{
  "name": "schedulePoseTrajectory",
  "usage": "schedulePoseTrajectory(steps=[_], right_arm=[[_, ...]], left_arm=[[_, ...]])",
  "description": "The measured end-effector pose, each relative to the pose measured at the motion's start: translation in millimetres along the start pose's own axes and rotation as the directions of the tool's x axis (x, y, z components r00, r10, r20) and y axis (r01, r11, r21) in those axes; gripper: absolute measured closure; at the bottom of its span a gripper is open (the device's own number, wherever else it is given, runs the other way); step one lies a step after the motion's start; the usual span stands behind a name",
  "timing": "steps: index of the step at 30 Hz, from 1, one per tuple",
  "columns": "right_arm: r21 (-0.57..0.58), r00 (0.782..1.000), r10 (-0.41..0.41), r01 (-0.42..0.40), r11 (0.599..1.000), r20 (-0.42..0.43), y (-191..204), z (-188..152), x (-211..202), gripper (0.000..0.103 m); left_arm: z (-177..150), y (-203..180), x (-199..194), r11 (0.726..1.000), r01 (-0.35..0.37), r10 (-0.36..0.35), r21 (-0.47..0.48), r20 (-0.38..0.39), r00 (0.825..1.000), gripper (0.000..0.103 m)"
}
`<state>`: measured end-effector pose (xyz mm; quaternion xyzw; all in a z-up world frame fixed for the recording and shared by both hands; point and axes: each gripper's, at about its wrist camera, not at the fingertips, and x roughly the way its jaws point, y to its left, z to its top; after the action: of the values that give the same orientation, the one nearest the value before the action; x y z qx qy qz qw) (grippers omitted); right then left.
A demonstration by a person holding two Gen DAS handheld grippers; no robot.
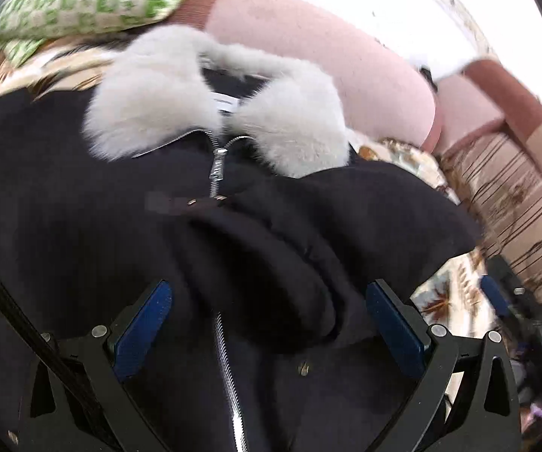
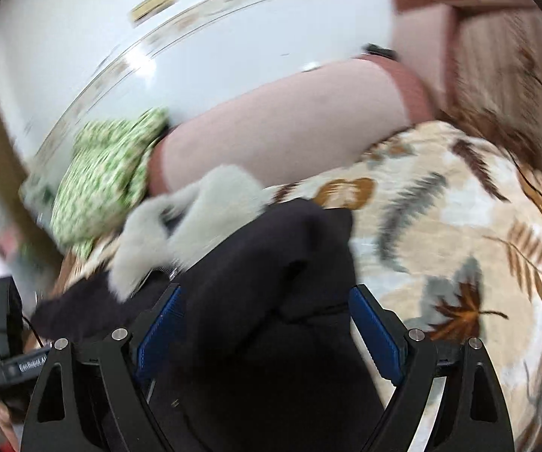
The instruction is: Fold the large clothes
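Black coat (image 1: pixel 128 196) with a pale fur collar (image 1: pixel 180 86) lies zipped on the leaf-print bed cover (image 2: pixel 440 218). My left gripper (image 1: pixel 267 324) and right gripper (image 2: pixel 267 327) hover, fingers spread, over a folded-in sleeve (image 1: pixel 290 263); next, I judge, pinch an edge.

Home: sofa (image 1: pixel 308 49), patterned throw (image 2: pixel 440 226)

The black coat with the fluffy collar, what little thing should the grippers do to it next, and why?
Probably close the right hand-held gripper on the sleeve fold between its open fingers. The coat lies zipped on the leafy blanket, fur collar at the far end, and a bunched sleeve already lies across the front. The left hand-held gripper is open too, gripping nothing.
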<state>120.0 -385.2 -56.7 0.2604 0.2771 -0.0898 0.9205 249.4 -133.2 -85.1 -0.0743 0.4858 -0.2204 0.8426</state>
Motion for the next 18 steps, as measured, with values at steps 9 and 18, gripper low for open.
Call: schedulePoseTrajectory(steps=[9, 18], right_arm=[[0.05, 0.997, -0.074, 0.074, 0.996, -0.007, -21.4, 2.7, 3.4, 0.012], [0.017, 0.996, -0.08, 0.08, 0.997, -0.026, -15.8, -0.1, 11.0, 0.012]], left_arm=[[16.9, -28.0, 20.6, 0.969, -0.204, 0.208, 0.141, -0.01, 0.978, 0.097], [92.6, 39.9, -72.1, 0.908, -0.416, 0.39, 0.042, 0.272, 0.88, 0.097]])
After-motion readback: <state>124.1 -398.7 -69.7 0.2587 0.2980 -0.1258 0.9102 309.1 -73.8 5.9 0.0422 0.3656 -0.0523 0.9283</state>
